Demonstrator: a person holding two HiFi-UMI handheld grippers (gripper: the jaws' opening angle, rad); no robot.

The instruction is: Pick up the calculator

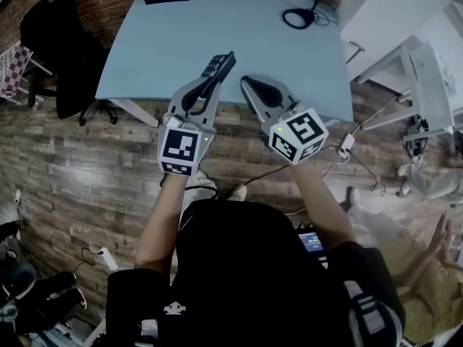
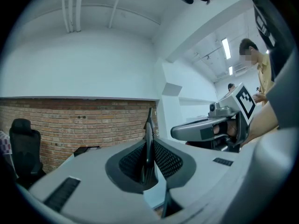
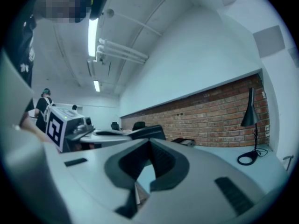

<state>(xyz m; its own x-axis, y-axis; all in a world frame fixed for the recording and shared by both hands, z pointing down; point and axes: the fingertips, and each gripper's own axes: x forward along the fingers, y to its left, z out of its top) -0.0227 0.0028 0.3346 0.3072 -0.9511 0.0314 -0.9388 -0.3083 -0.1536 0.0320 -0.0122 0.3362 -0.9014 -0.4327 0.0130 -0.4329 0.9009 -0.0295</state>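
In the head view the left gripper pinches the calculator, a thin dark slab that juts out toward 1 o'clock above the near edge of the pale blue table. The right gripper hangs just beside it at 3 o'clock, jaws pressed together on nothing. A desk lamp sits far off at 1 o'clock. In the left gripper view the calculator stands edge-on between the ribbed pads, clear of the table. It looks light and stiff, with a smooth plastic shell that could slip. I judge a hold across its flat faces near the middle, away from the display, to be safest. Its keys and screen cannot be made out, nor how deep it sits in the pads. In the right gripper view the tips meet with only table showing beneath, and the calculator shows as a dark sliver at 12 o'clock.
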